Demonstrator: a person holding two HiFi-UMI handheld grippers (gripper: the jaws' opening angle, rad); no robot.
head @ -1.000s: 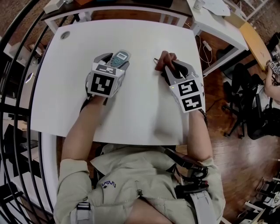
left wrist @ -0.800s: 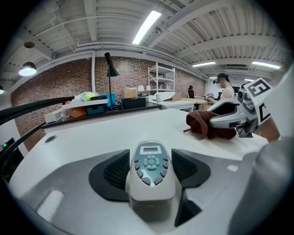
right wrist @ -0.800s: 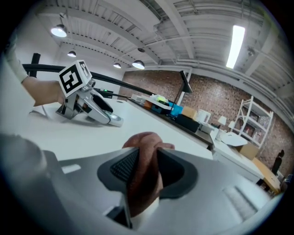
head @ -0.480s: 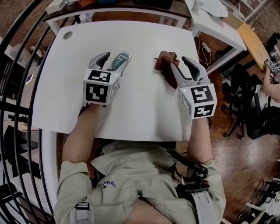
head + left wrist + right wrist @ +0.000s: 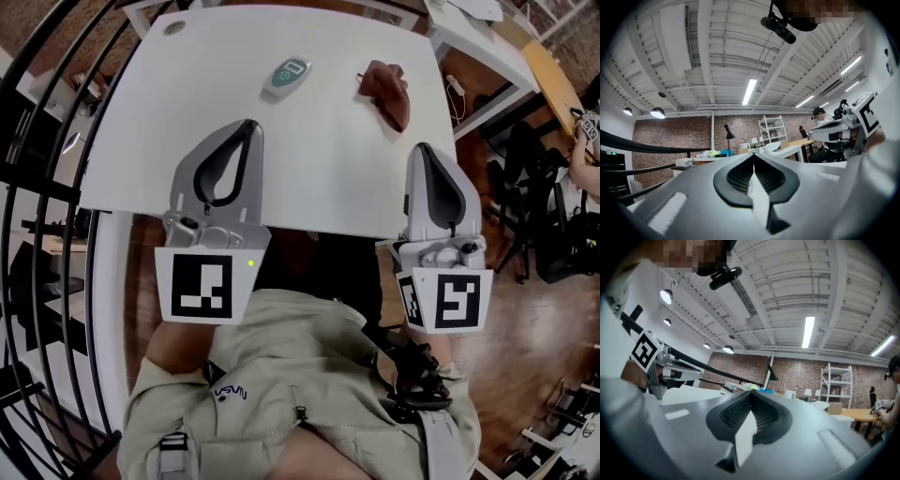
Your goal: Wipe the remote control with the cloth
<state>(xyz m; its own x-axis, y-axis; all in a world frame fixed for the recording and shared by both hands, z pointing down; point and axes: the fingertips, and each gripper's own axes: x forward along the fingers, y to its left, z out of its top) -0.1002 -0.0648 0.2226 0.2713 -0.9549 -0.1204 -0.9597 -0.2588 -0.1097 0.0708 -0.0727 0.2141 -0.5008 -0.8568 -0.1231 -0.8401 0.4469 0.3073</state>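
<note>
The grey remote control (image 5: 287,77) with a teal face lies alone on the white table (image 5: 187,112), toward its far side. Just to its right, the reddish-brown cloth (image 5: 386,92) sits crumpled on the table. My left gripper (image 5: 247,125) is lifted over the near table edge, well short of the remote, shut with nothing in it. My right gripper (image 5: 423,148) hangs over the near right corner, short of the cloth, also shut and empty. Both gripper views look level across the room; the left gripper (image 5: 753,153) and the right gripper (image 5: 751,392) show their pads together.
A second white desk (image 5: 478,47) stands beyond the table's far right corner. Black railing bars (image 5: 37,141) curve along the left. Black office chairs (image 5: 525,159) stand on the wood floor at the right, with a person's arm (image 5: 586,131) at the edge.
Both grippers have left the remote and the cloth, pulled back toward me and risen. Their jaws, open half a second ago, are now shut. Remote and cloth stay on the table.
</note>
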